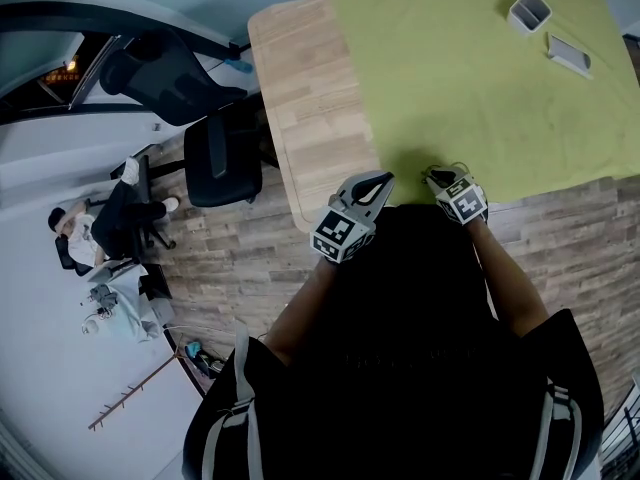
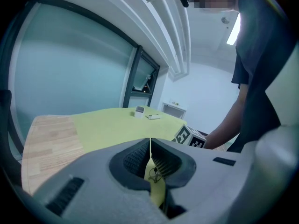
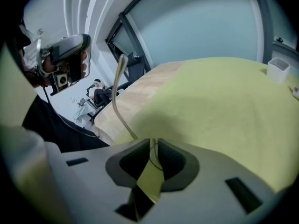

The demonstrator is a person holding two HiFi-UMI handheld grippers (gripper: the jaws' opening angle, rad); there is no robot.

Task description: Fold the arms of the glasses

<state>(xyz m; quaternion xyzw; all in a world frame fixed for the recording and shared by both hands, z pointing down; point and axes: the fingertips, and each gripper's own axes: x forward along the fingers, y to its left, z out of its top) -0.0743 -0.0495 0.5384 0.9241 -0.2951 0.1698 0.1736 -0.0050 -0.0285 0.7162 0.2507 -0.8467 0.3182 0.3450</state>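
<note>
Here, both grippers sit close together at the near edge of the bench [image 1: 300,88], just over the rim of the green cloth [image 1: 450,88] that covers most of it. The left gripper [image 1: 378,182] has its jaws pressed together, and a thin bit of wire shows pinched between the pads; it looks like part of the glasses [image 3: 117,101], though so little of it shows that this is not certain. The right gripper [image 1: 436,176] has its jaws closed to a narrow slit on thin wire of the same glasses. From that grip, one pale, slender arm curves up and away to the left, standing clear of the cloth. In the head view the glasses are too thin to make out between the two grippers. Far across the cloth, well apart from the grippers, stand a small white container [image 1: 529,11] and, near it, a flat white case [image 1: 568,54].
</note>
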